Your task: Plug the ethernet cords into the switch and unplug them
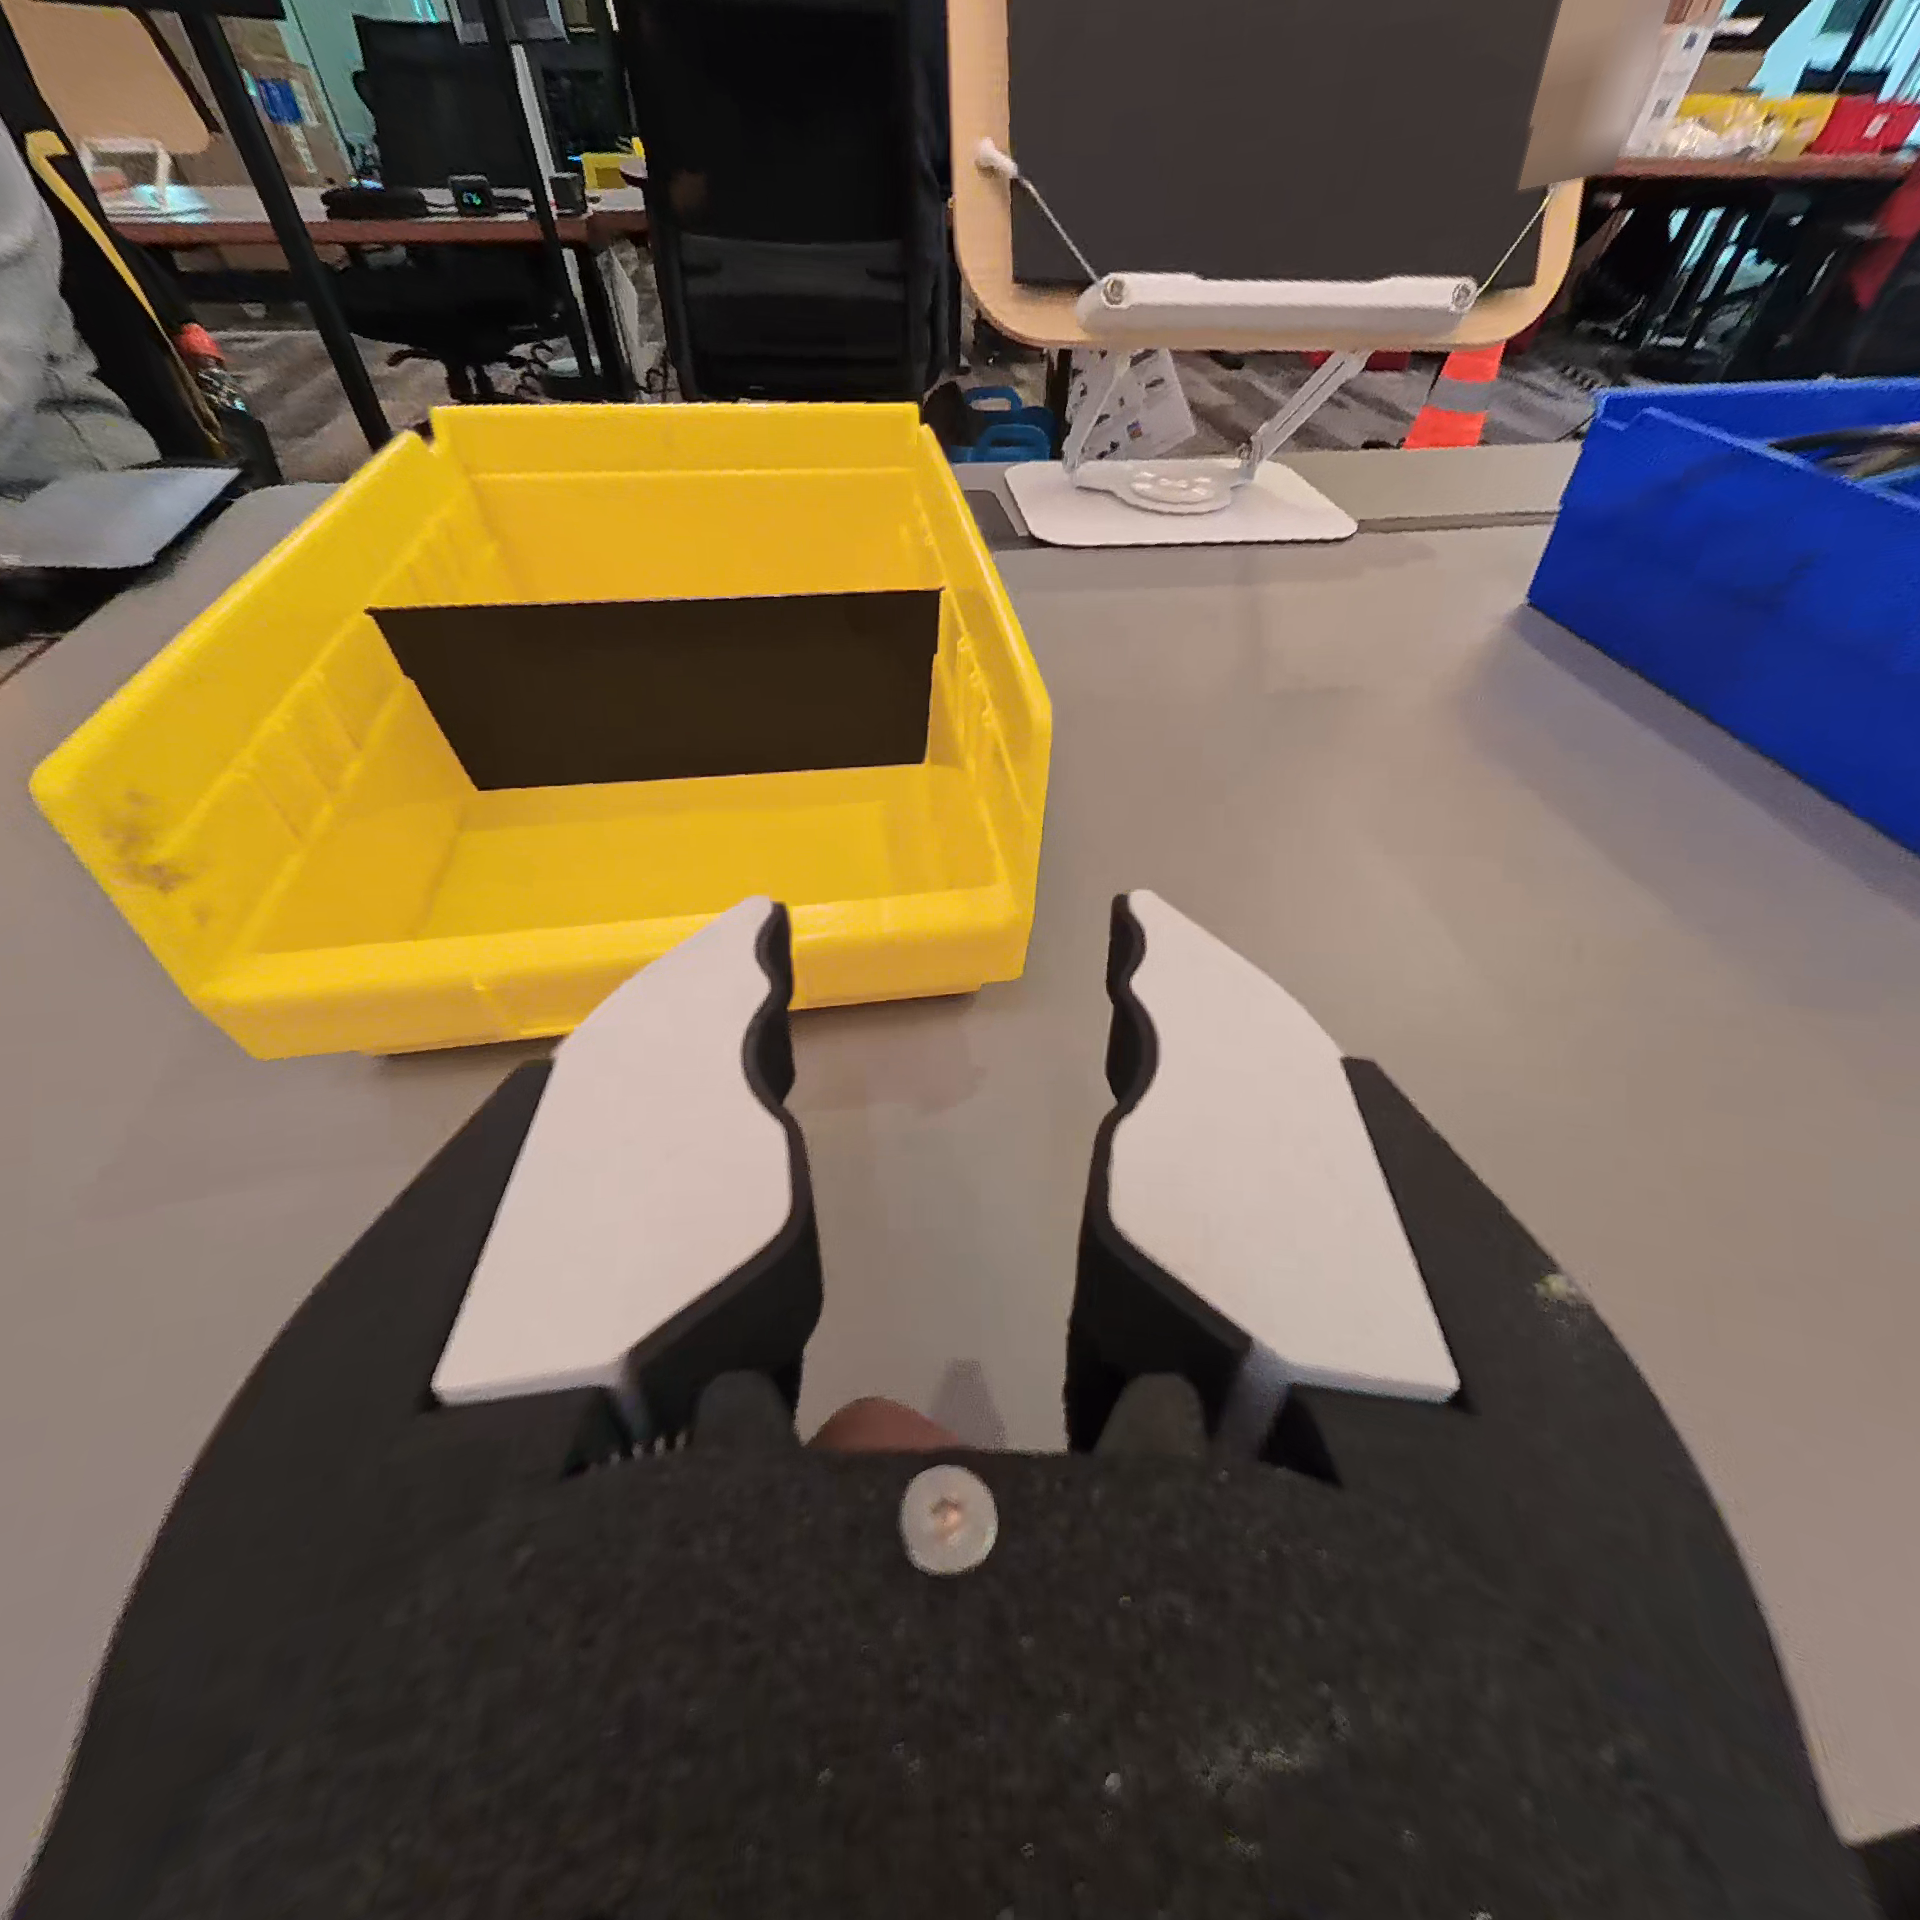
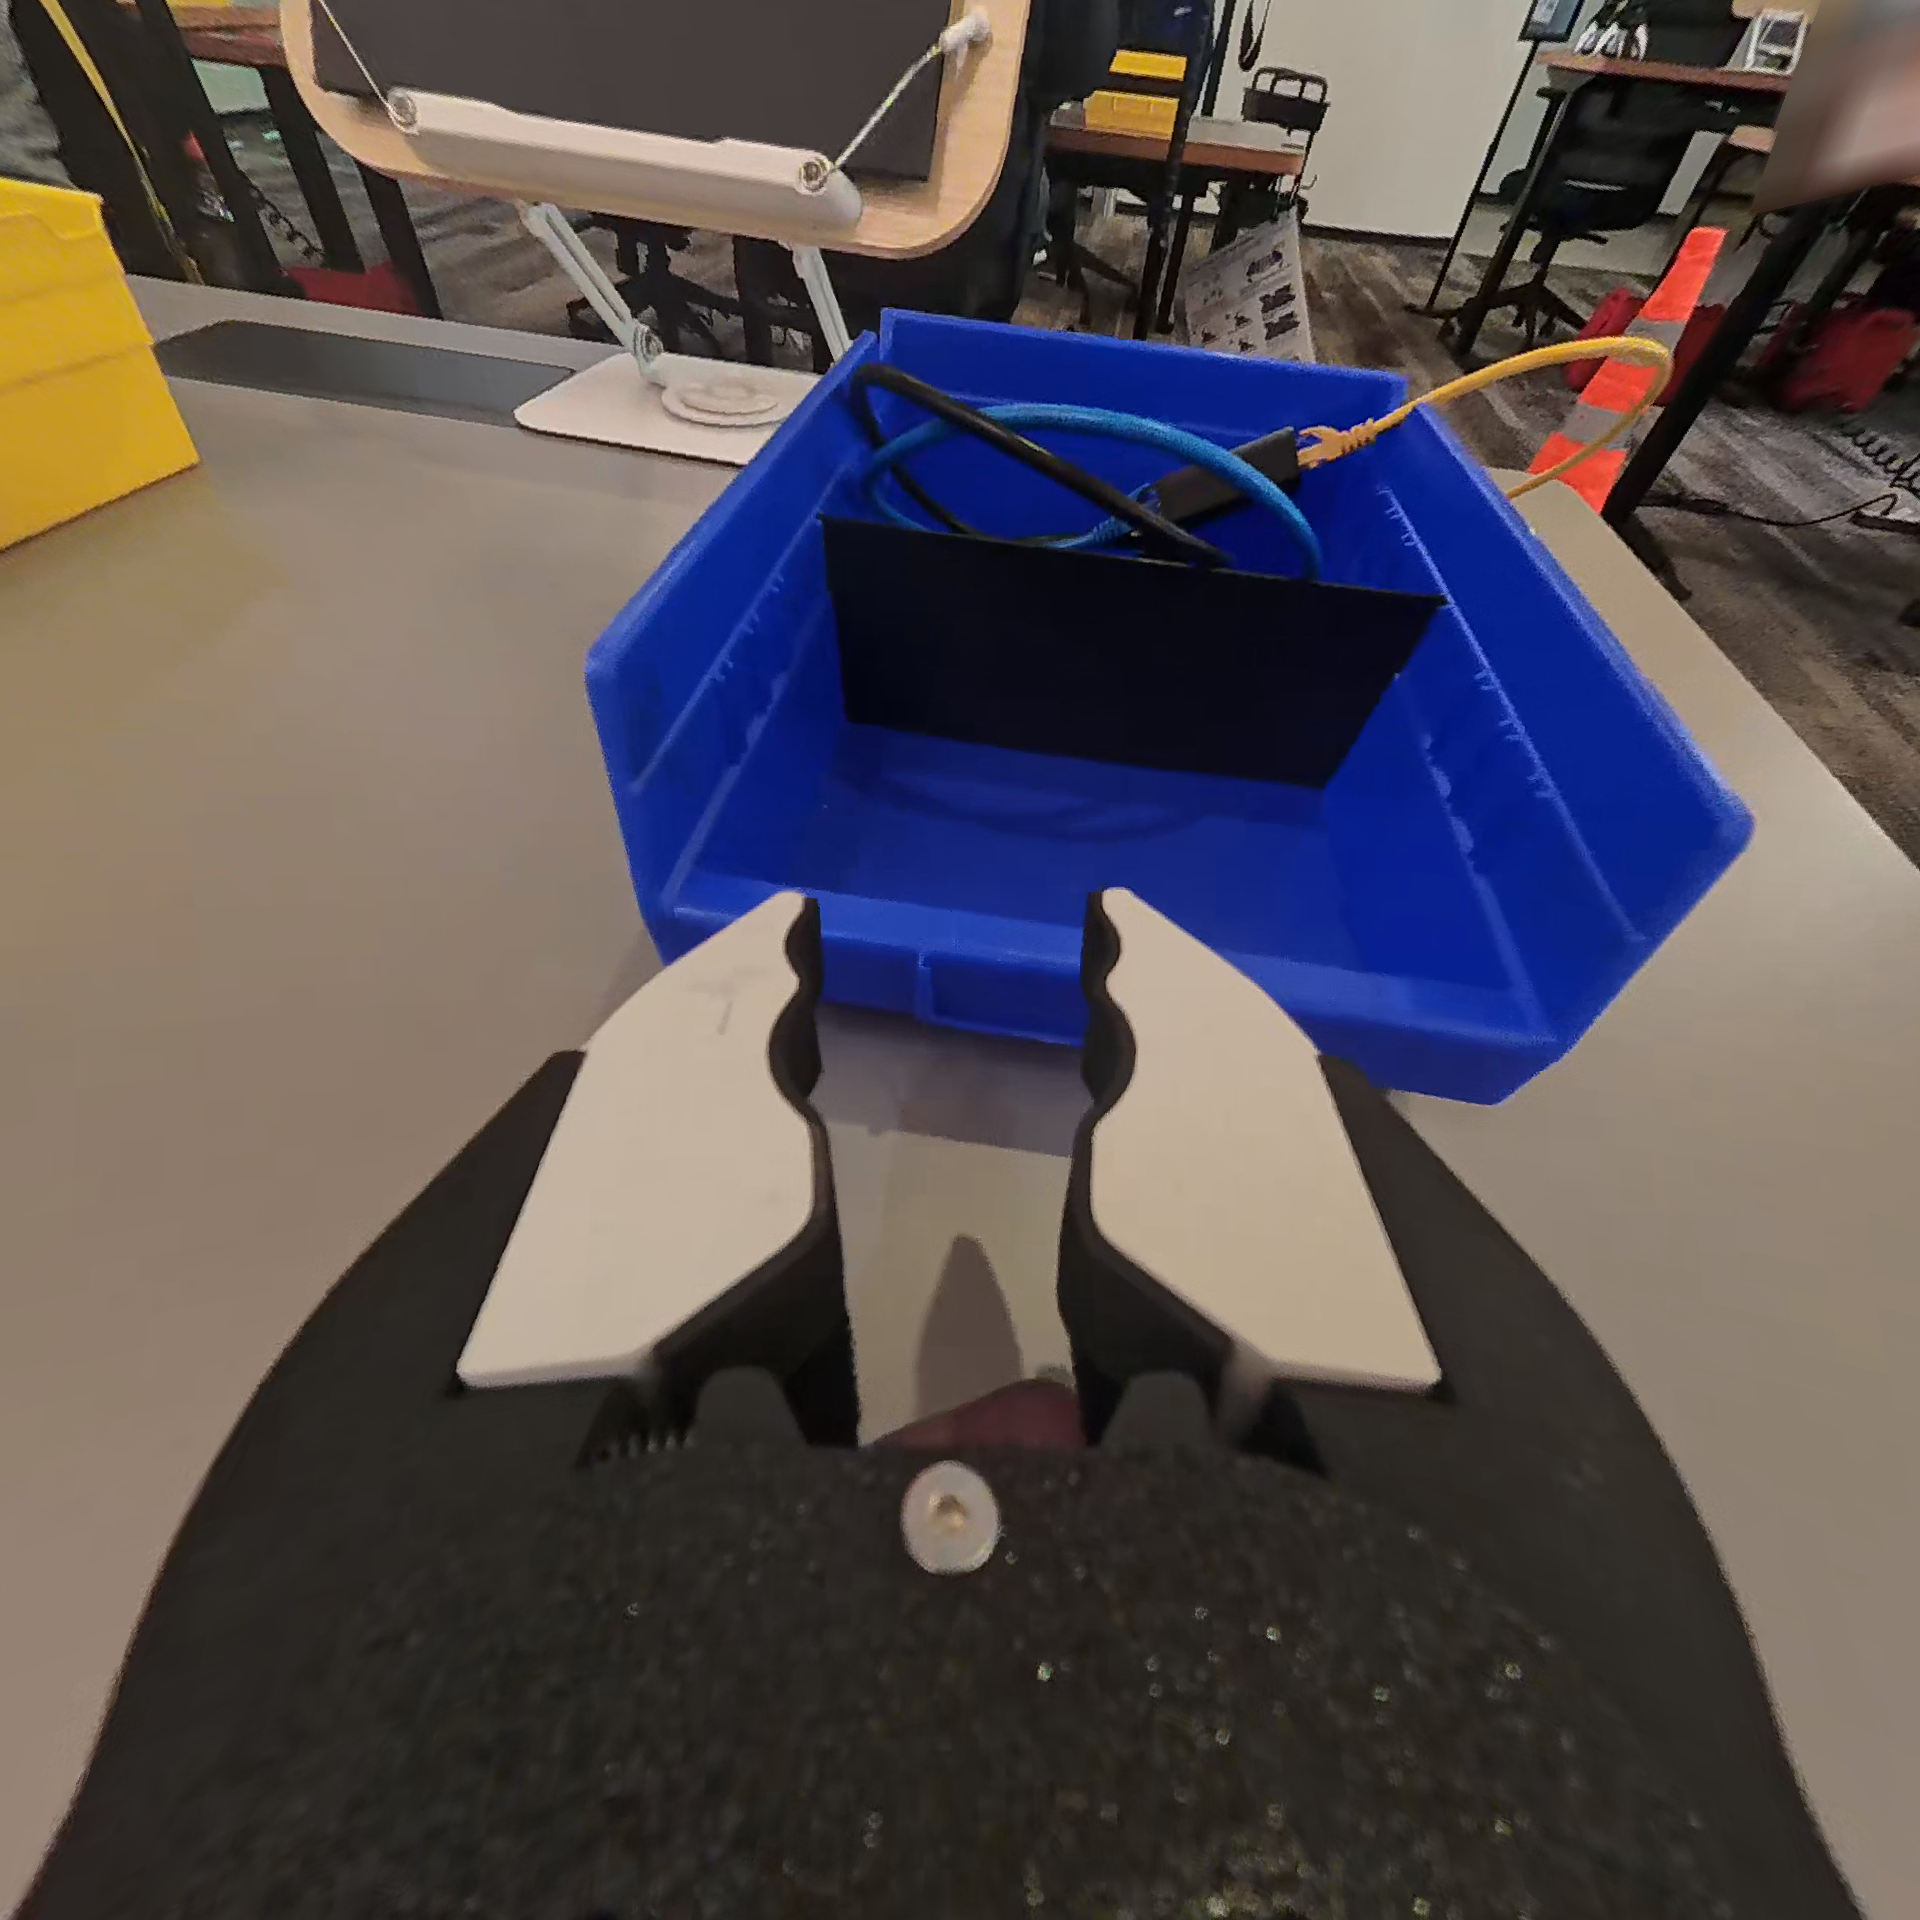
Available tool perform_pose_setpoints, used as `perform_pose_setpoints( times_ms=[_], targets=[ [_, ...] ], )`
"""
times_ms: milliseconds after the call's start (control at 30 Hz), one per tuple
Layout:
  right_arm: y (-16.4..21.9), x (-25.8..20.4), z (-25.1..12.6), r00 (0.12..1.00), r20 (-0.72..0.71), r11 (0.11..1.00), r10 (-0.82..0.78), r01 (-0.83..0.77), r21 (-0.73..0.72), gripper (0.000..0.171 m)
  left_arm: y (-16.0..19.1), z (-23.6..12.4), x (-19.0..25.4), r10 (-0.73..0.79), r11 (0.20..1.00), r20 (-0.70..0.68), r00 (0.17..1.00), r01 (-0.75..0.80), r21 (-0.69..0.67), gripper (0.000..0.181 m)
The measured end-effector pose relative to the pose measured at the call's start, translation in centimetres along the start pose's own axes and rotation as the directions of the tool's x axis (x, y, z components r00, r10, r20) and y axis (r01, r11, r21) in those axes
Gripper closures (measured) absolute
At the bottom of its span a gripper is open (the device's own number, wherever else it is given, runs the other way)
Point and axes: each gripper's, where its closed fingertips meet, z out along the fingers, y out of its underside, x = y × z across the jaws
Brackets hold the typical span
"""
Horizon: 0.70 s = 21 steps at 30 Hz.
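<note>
Between the fingers of the left gripper (image 1: 948, 914) only bare grey table (image 1: 1299, 790) is seen; its jaws are spread apart and nothing is held. Just beyond its left fingertip a yellow bin (image 1: 540, 977) is set on the table, crossed by a black divider (image 1: 665, 686), with no contents visible in the near compartment. Farther back a white stand (image 1: 1184, 499) carrying a wood-framed dark panel (image 1: 1278, 125) is placed at the table's far edge, and the corner of a blue bin (image 1: 1745, 613) is seen at the right.

The right gripper (image 2: 948, 914) is likewise held with its jaws apart and empty, low over the table (image 2: 312, 727). Directly ahead of its fingertips the blue bin (image 2: 1039, 987) is found, split by a dark divider (image 2: 1101, 665). Nothing is seen in the near compartment. Behind the divider, in the far compartment, a blue ethernet cord (image 2: 1049, 421) is coiled beside a black cable (image 2: 966, 421), and a black box-shaped device, apparently the switch (image 2: 1236, 473), is propped against the back right wall. A yellow ethernet cord (image 2: 1507, 379) is seen at the device's upper end, its plug touching it, and is looped out over the bin's rim. Whether that plug is fully seated cannot be told. An orange cone (image 2: 1631, 384) is visible on the floor beyond.
</note>
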Motion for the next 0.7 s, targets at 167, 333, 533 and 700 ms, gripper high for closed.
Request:
perform_pose_setpoints(
  times_ms=[167,333,533,700],
  targets=[
    [0.2,0.4,0.7,1.0,-0.009,1.0,-0.012,0.012,-0.013,0.123,0.4,0.5,0.3,0.029,0.999,0.001,1.0,-0.029,-0.021,0.123],
    [0.3,0.9,0.8,1.0,-0.013,1.0,0.004,-0.004,-0.018,0.123,0.6,0.2,0.0,0.035,0.999,0.02,0.999,-0.034,-0.027,0.124],
    [0.1,1.0,0.6,1.0,-0.015,1.0,-0.004,0.004,-0.01,0.124,0.7,-0.1,0.0,0.028,0.999,0.026,0.999,-0.027,-0.032,0.126],
    [-0.1,-1.3,0.9,0.995,0.098,1.0,-0.007,0.007,0.005,0.121,1.0,0.1,0.3,0.057,0.997,0.025,0.998,-0.056,-0.045,0.127]
  ],
)
